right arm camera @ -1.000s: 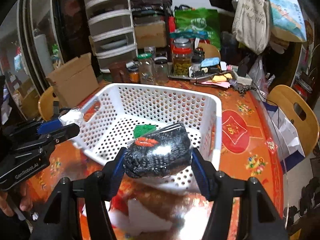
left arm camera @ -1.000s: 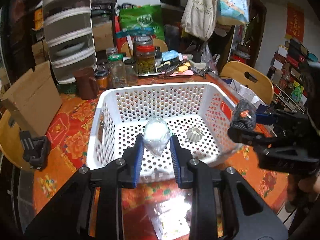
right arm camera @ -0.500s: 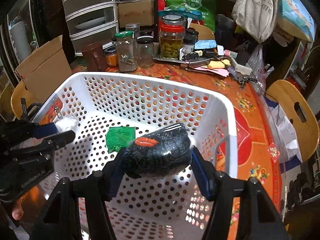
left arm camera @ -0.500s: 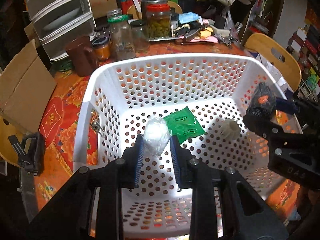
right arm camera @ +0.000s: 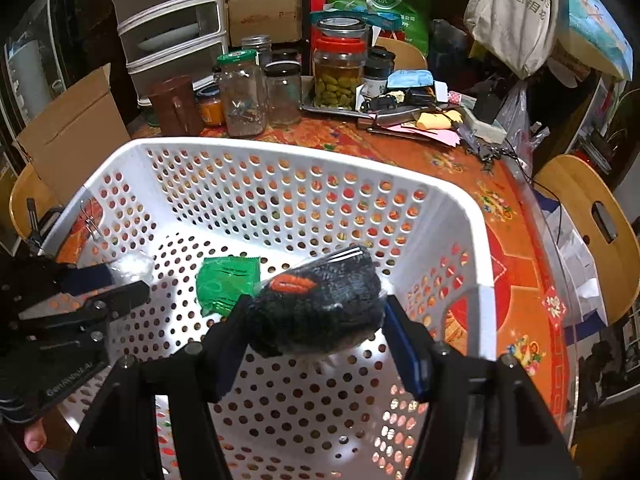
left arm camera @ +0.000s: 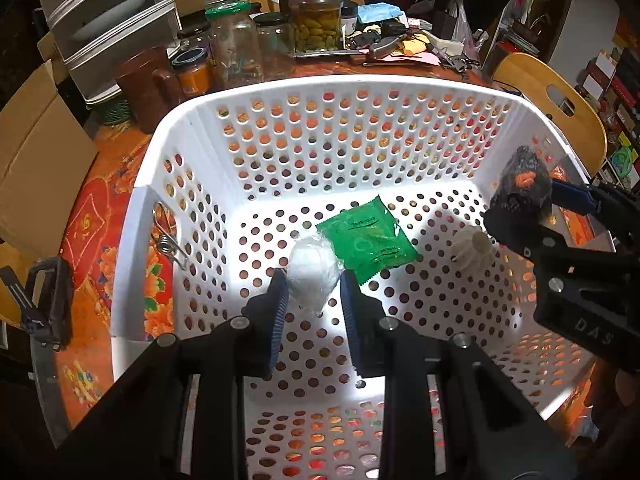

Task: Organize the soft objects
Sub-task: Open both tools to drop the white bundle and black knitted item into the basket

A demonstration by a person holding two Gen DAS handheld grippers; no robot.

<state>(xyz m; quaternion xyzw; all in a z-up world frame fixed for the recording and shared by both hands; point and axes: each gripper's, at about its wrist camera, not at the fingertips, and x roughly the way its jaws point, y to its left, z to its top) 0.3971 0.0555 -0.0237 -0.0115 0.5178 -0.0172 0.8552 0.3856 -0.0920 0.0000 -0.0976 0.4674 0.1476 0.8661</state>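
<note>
My left gripper (left arm camera: 314, 296) is shut on a white soft bundle in clear wrap (left arm camera: 312, 266), held inside the white perforated basket (left arm camera: 352, 92) above its floor. My right gripper (right arm camera: 316, 316) is shut on a dark knitted bundle with an orange patch (right arm camera: 320, 300), also held inside the basket (right arm camera: 280, 152) on its right side. In the left wrist view the right gripper (left arm camera: 524, 204) and its dark bundle (left arm camera: 522, 186) show at the right. A green packet (left arm camera: 366, 238) and a small white ribbed piece (left arm camera: 472, 248) lie on the basket floor.
The basket stands on a table with an orange flowered cloth (right arm camera: 516, 208). Glass jars (right arm camera: 340, 68), a brown mug (right arm camera: 174, 100) and clutter stand behind it. A cardboard box (left arm camera: 32, 168) is at the left, wooden chairs (right arm camera: 592, 220) at the right. A metal clip (left arm camera: 170, 246) hangs on the basket's left wall.
Both grippers have moved forward over the basket rim and down into it, each still holding its bundle. The green packet and the ribbed piece have come into full view.
</note>
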